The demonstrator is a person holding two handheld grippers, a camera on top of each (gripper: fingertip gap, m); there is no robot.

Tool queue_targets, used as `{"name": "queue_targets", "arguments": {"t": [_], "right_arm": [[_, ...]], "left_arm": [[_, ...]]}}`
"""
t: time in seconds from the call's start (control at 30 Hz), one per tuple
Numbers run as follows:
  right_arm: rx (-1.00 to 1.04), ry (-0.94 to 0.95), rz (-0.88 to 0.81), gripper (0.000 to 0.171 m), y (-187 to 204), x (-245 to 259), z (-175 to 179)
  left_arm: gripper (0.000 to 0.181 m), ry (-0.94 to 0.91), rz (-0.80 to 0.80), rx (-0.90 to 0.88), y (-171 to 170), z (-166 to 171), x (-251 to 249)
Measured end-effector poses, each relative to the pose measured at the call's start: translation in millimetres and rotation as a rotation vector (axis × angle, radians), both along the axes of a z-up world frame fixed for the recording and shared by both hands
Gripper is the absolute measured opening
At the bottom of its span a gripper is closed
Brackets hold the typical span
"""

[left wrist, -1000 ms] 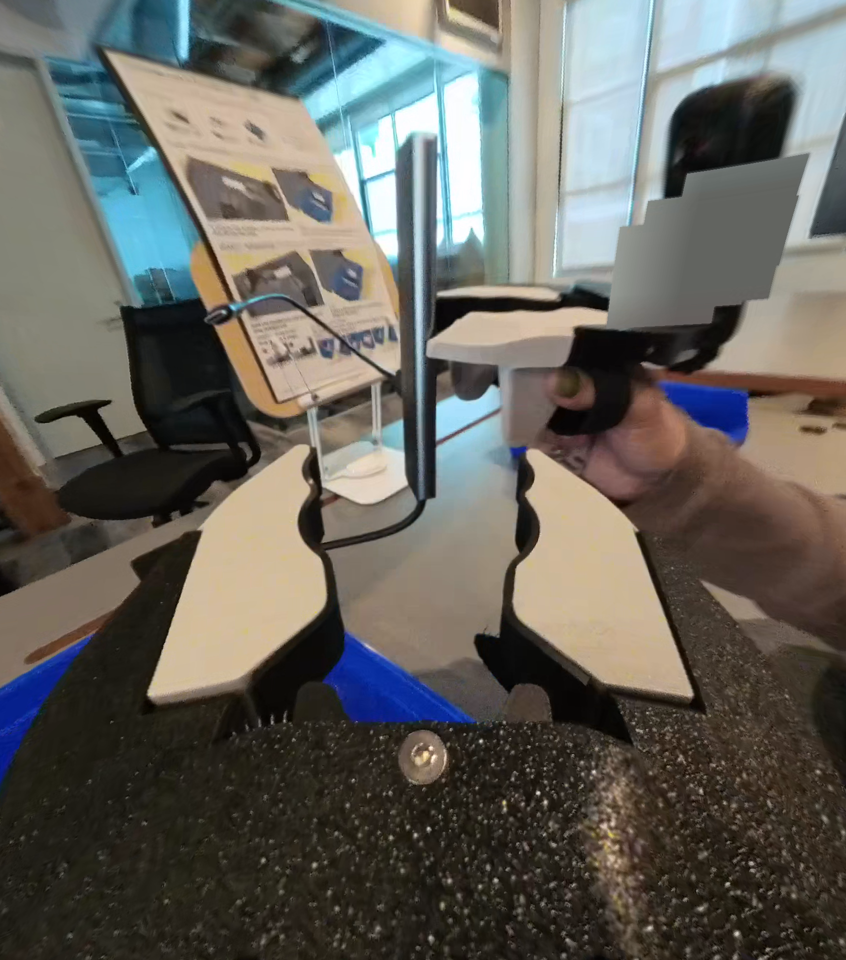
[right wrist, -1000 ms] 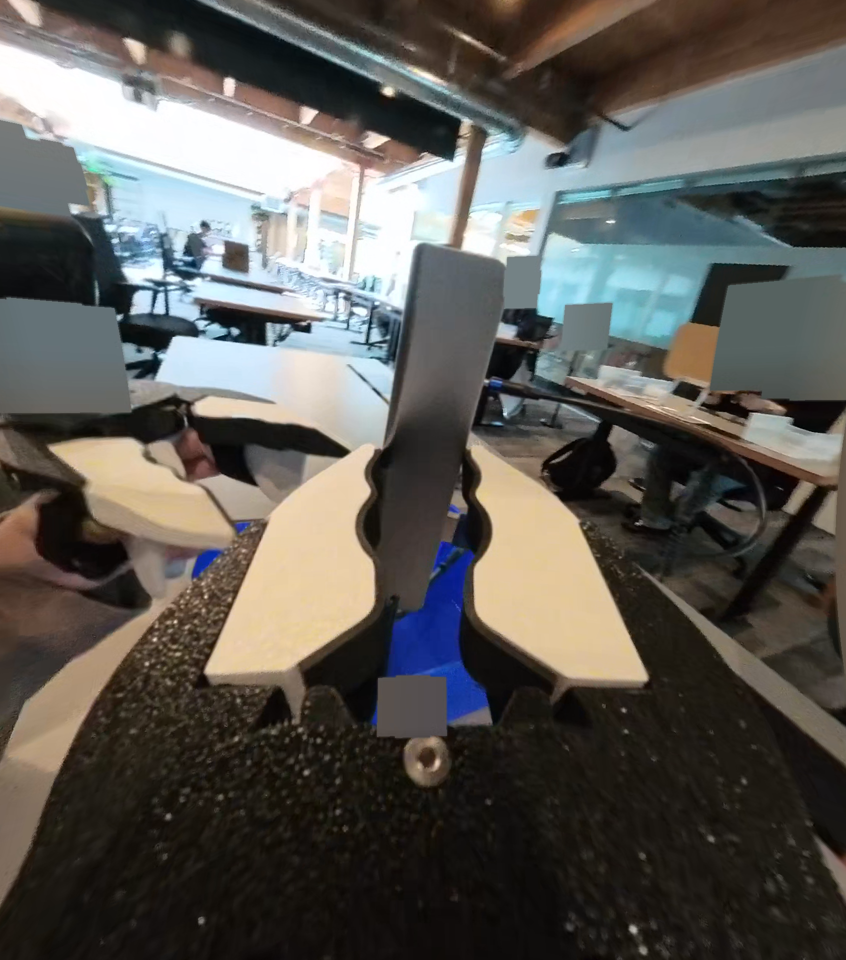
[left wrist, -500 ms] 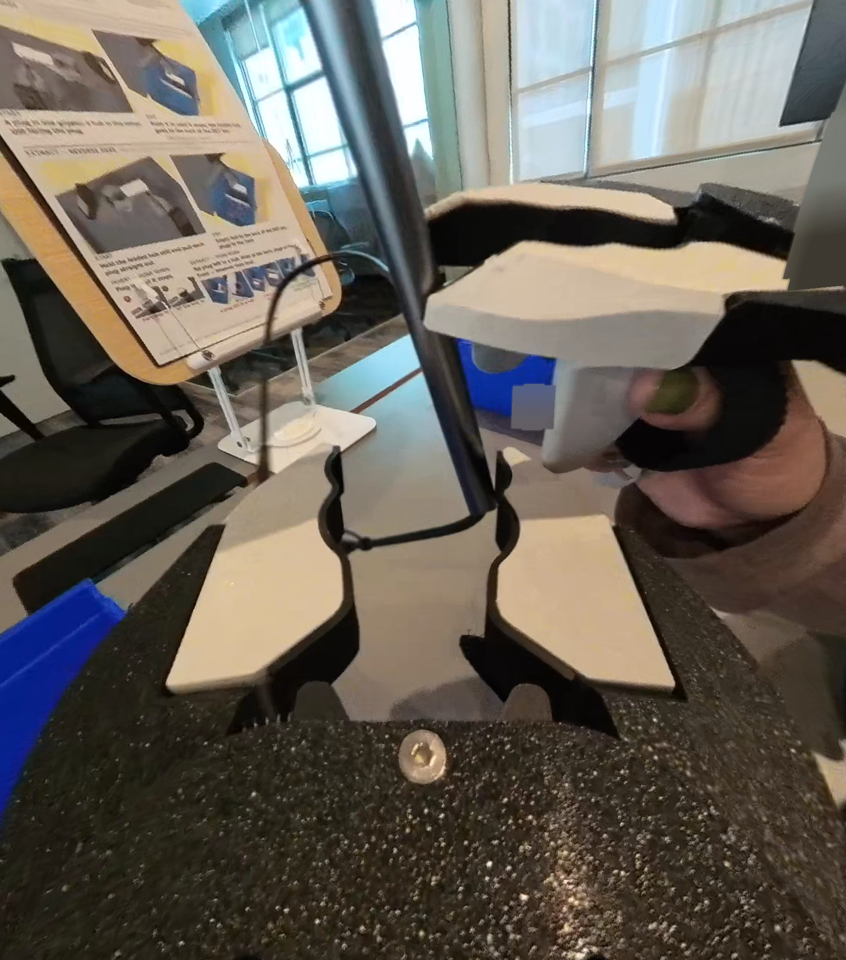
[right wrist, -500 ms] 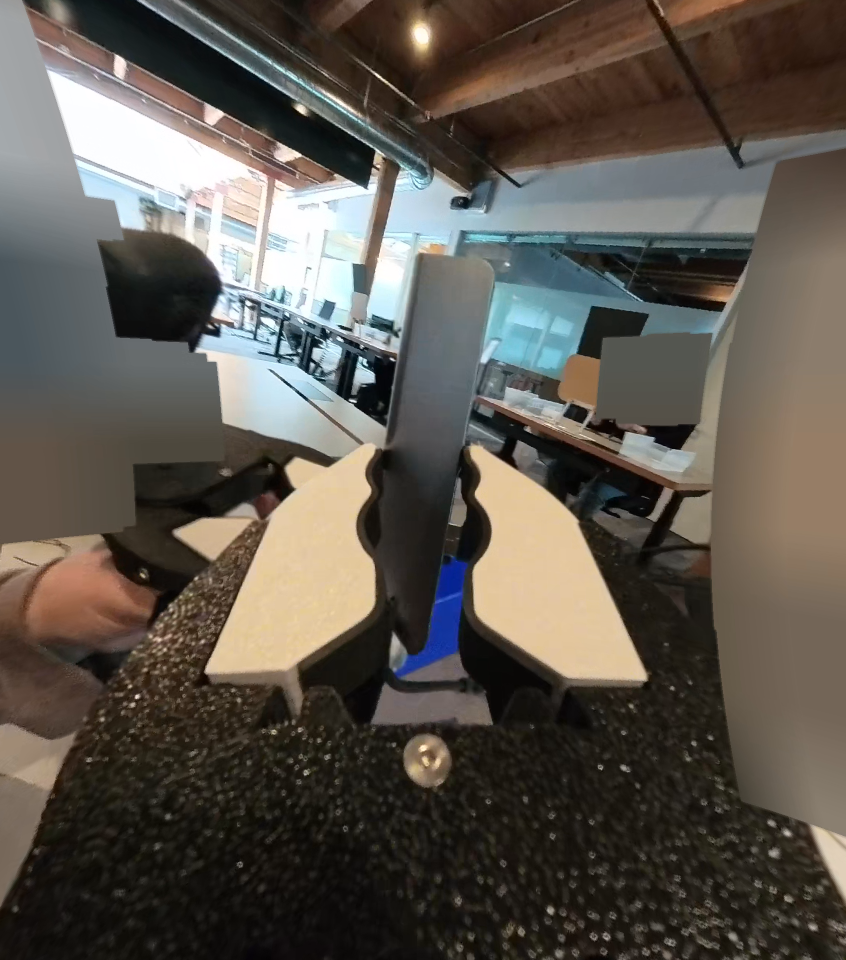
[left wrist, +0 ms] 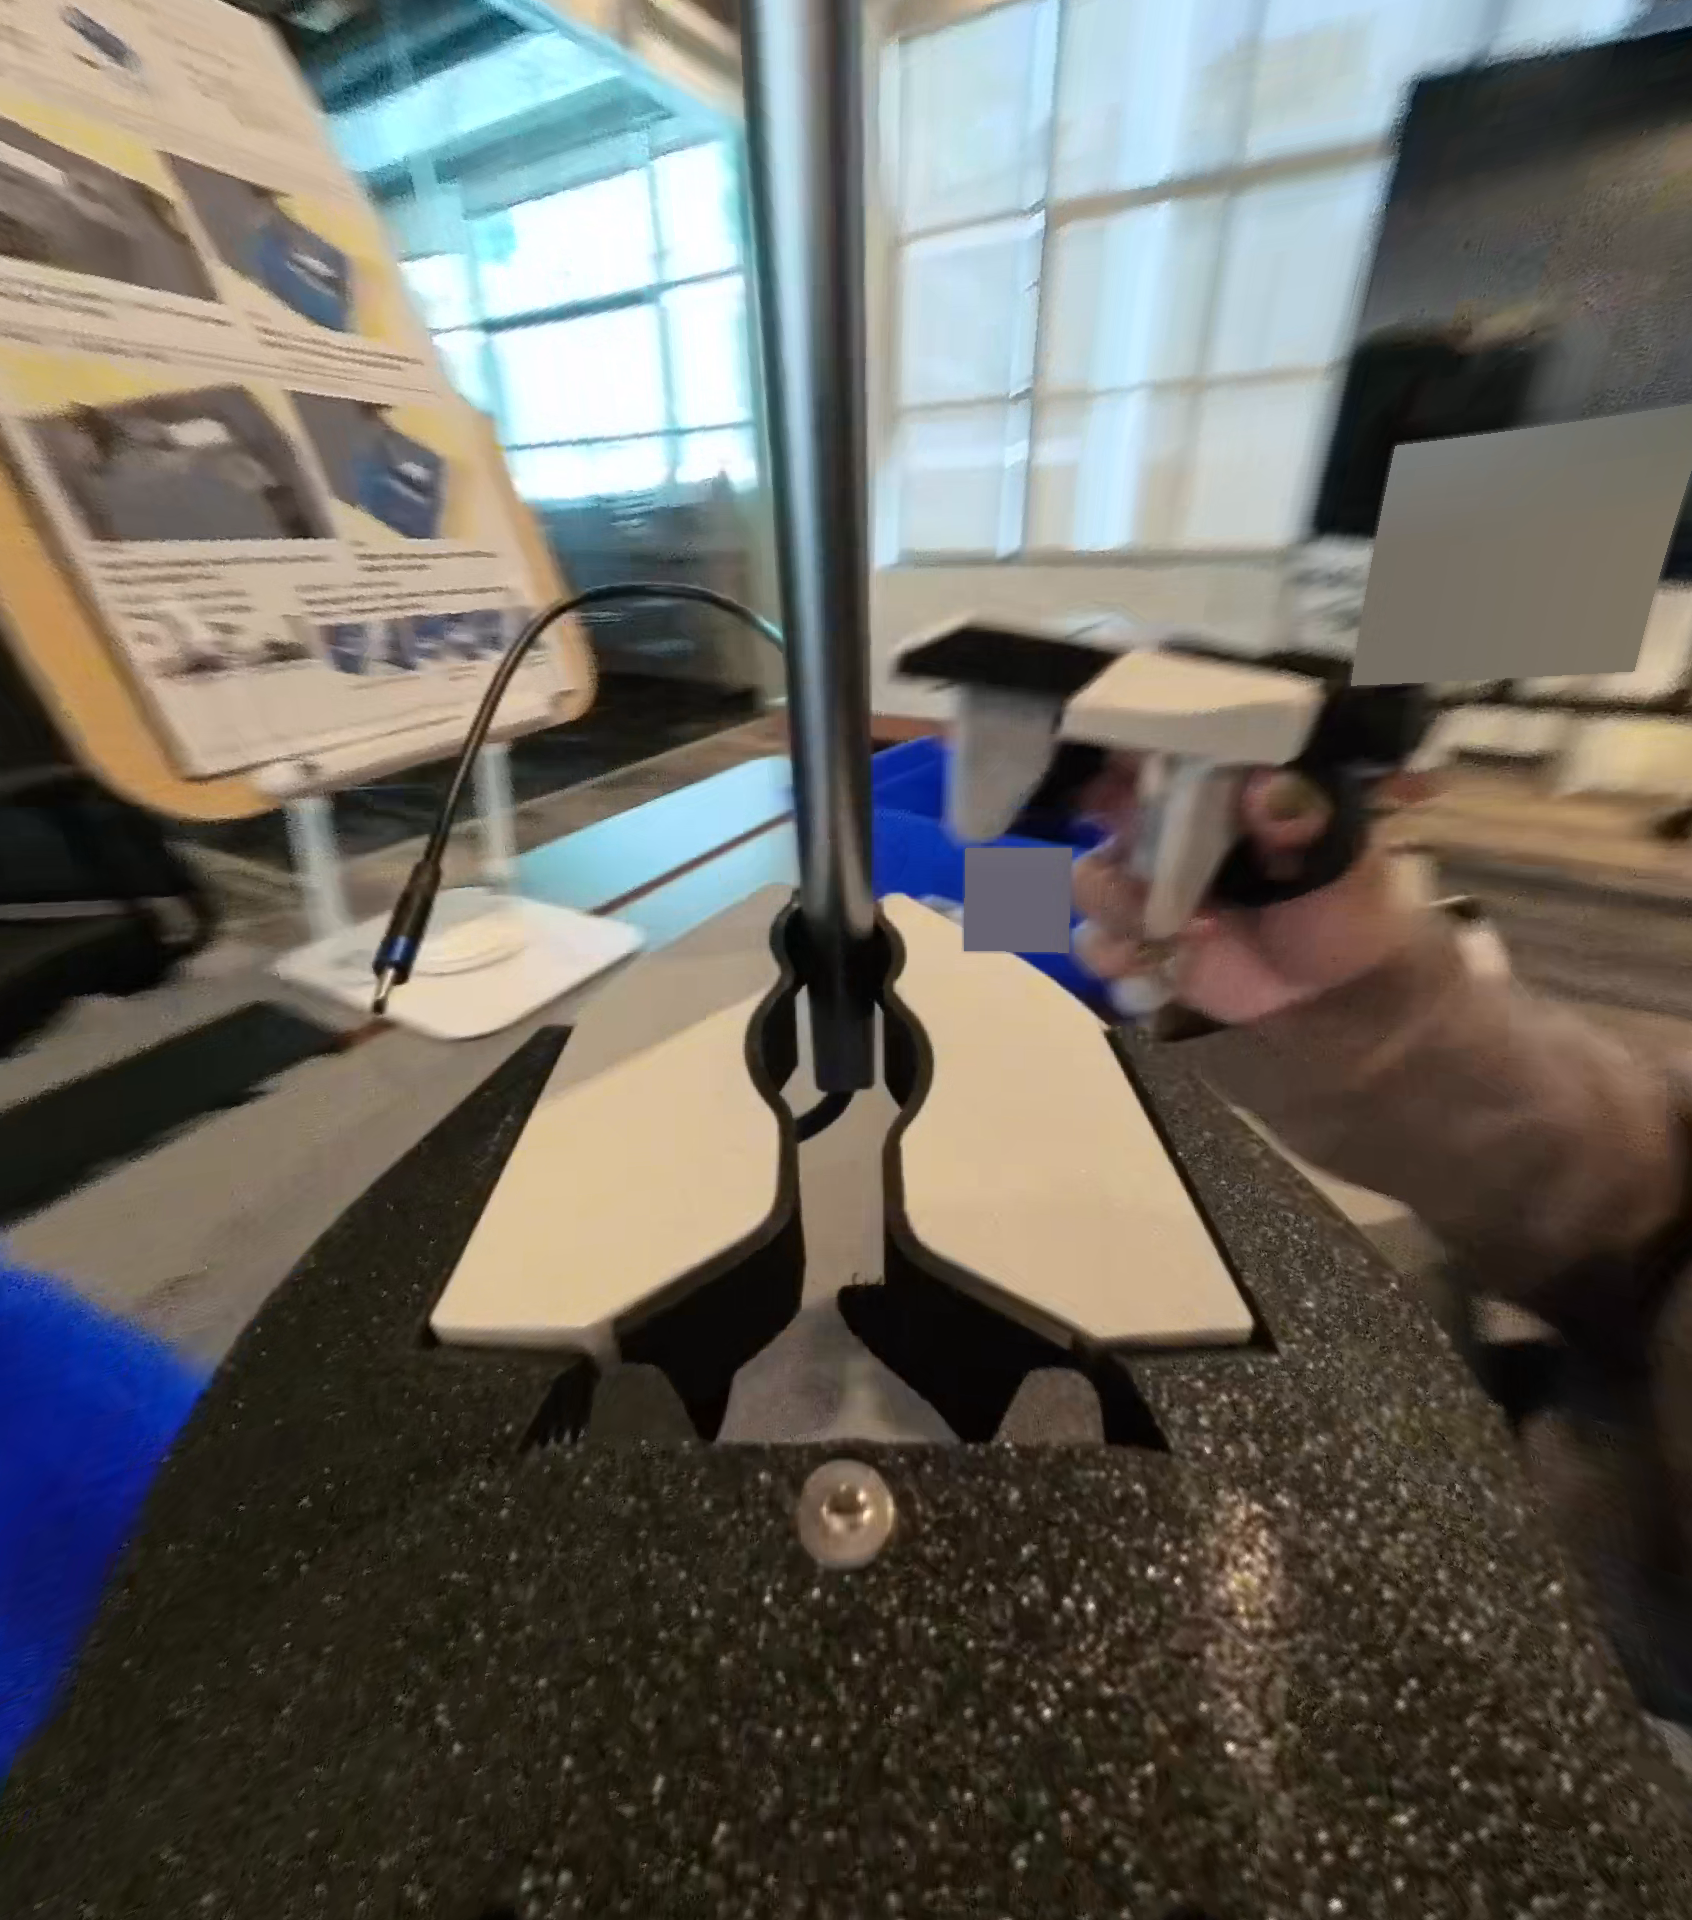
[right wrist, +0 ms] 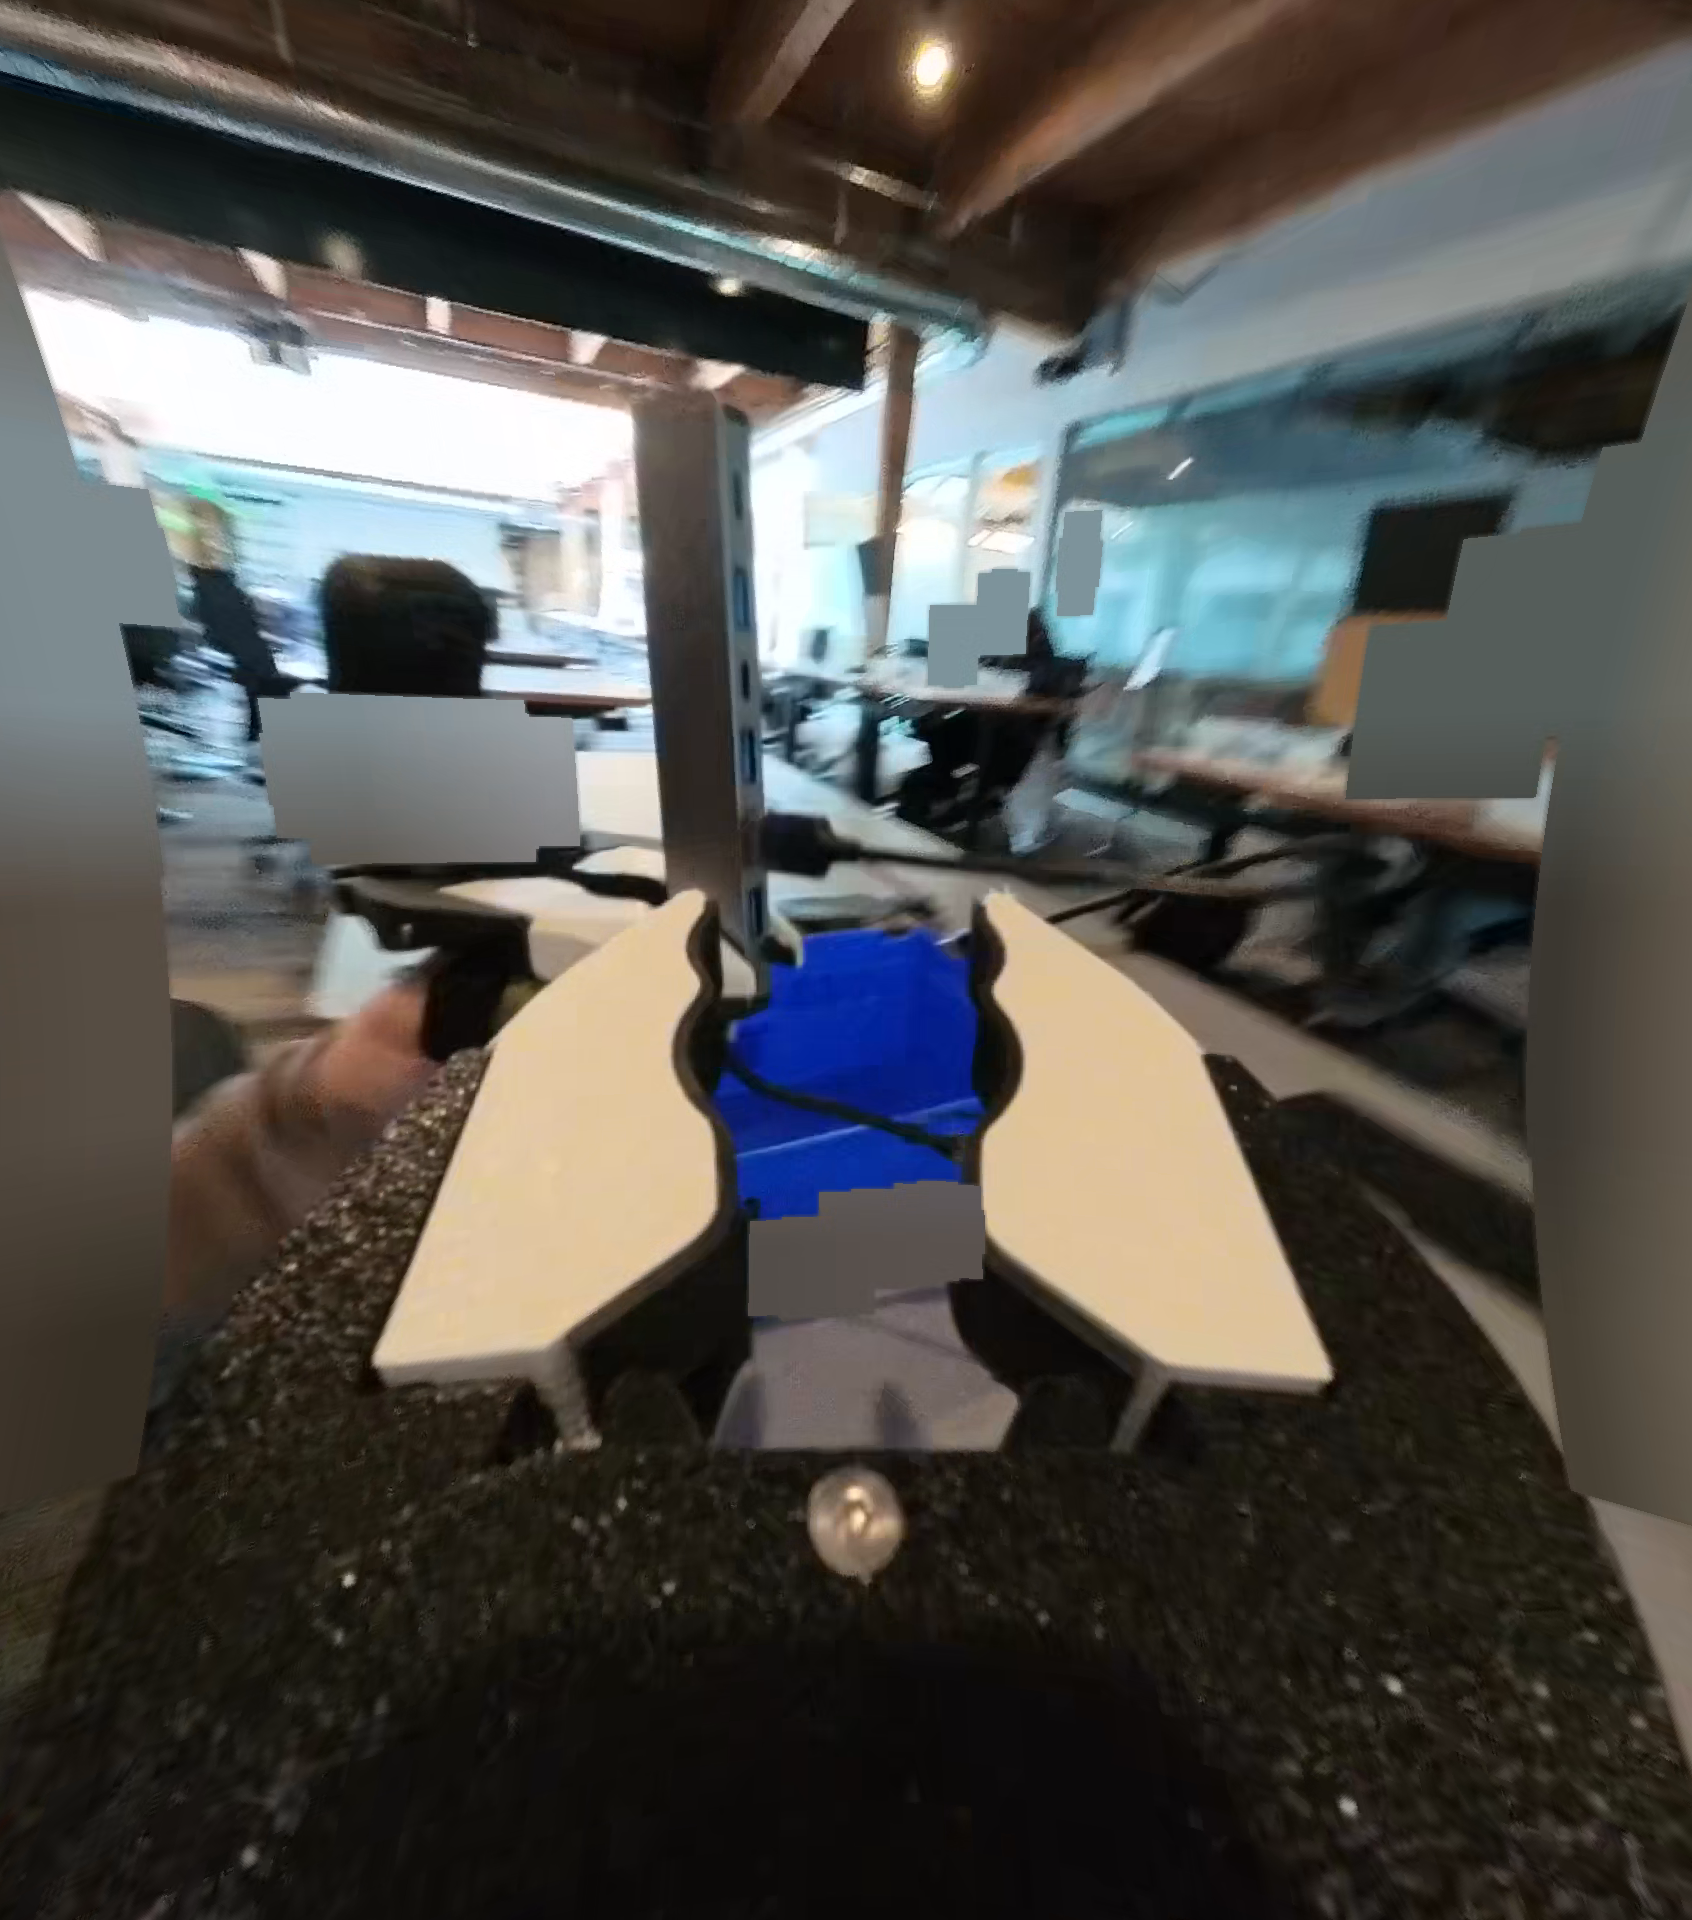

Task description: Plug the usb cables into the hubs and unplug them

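A tilted instruction board (left wrist: 198, 416) stands on a white base (left wrist: 468, 961) on the grey table (left wrist: 613, 862). Blue bins (right wrist: 852, 1029) sit on it. Windows (left wrist: 1081, 312) lie behind; desks (right wrist: 1341, 800) fill the office.

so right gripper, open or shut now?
Open. In the right wrist view the right gripper has a wide gap between its fingers; the hub stands by the left finger, blue bin visible between.

Grey table (left wrist: 676, 873) (blue bin (left wrist: 899, 821), white sign stand (left wrist: 468, 961))
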State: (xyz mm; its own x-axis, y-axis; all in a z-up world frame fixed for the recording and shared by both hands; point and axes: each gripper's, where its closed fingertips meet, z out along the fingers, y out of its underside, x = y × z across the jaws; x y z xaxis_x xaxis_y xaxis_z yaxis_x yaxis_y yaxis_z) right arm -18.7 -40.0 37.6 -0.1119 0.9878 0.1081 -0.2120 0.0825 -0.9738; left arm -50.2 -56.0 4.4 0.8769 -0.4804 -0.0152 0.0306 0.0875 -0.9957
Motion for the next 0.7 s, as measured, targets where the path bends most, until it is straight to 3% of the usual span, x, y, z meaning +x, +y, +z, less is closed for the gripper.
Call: {"name": "queue_targets", "arguments": {"t": [0.03,0.13,0.33,0.5,0.67,0.7], "right_arm": [[-0.076,-0.040,0.074,0.046,-1,-3,-6],[-0.297,-0.062,0.306,0.048,-11,-7,-9],[-0.412,-0.045,0.457,0.026,-23,-12,-9],[-0.414,-0.003,0.491,0.007,-25,-7,-3],[-0.383,-0.030,0.472,0.007,-25,-6,-5],[-0.374,-0.046,0.473,0.006,-26,-6,-7]], "left_arm": [[0.011,-0.059,-0.081,-0.008,-3,2,5],[0.011,-0.171,-0.269,-0.046,-11,3,19],[0.011,-0.143,-0.341,-0.097,-10,-7,37],[0.011,-0.217,-0.419,-0.114,-10,-7,45],[0.012,-0.278,-0.458,-0.107,-11,-5,47],[0.020,-0.303,-0.458,-0.087,-11,-1,45]]}}
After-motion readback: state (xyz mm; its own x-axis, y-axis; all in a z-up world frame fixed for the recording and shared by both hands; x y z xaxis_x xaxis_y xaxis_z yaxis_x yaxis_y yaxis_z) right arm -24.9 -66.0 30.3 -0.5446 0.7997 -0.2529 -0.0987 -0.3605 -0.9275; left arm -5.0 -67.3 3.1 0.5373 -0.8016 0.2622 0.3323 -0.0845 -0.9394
